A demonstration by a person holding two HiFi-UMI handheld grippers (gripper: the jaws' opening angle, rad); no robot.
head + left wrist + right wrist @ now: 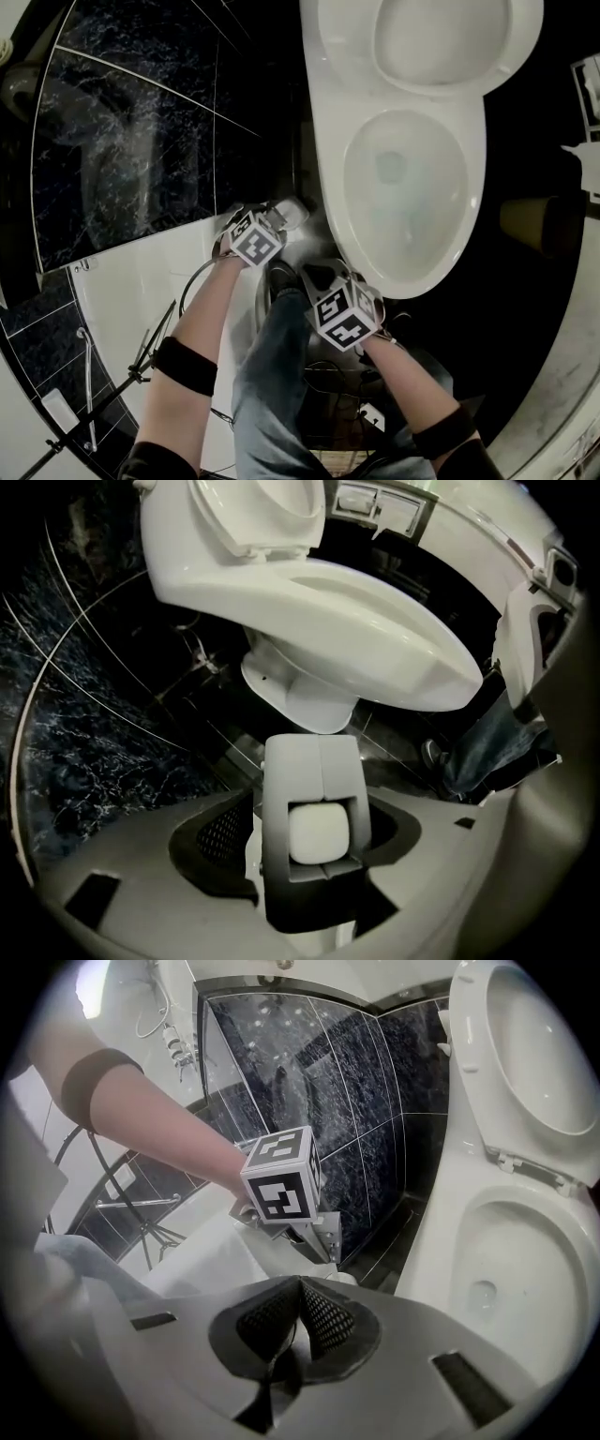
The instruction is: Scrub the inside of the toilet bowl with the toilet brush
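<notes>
The white toilet (403,202) stands with its lid (441,37) raised and a little water in the bowl. On the floor to its left is the toilet brush (292,214), a grey squarish holder with a white handle top (317,832). My left gripper (279,223) points almost straight down over the brush. Its jaws stand open on either side of the handle top, and I see no pad pressing on it. My right gripper (328,277) hangs in front of the bowl's near rim. Its mesh pads (300,1288) meet at the tips with nothing between them.
Dark marbled tiles (141,122) cover the wall and floor left of the toilet, next to a white floor area (141,281). A tripod stand (94,403) is at the lower left. A person's jeans leg (281,375) and shoe (281,277) are between the grippers. A tan cylinder (525,225) sits to the right.
</notes>
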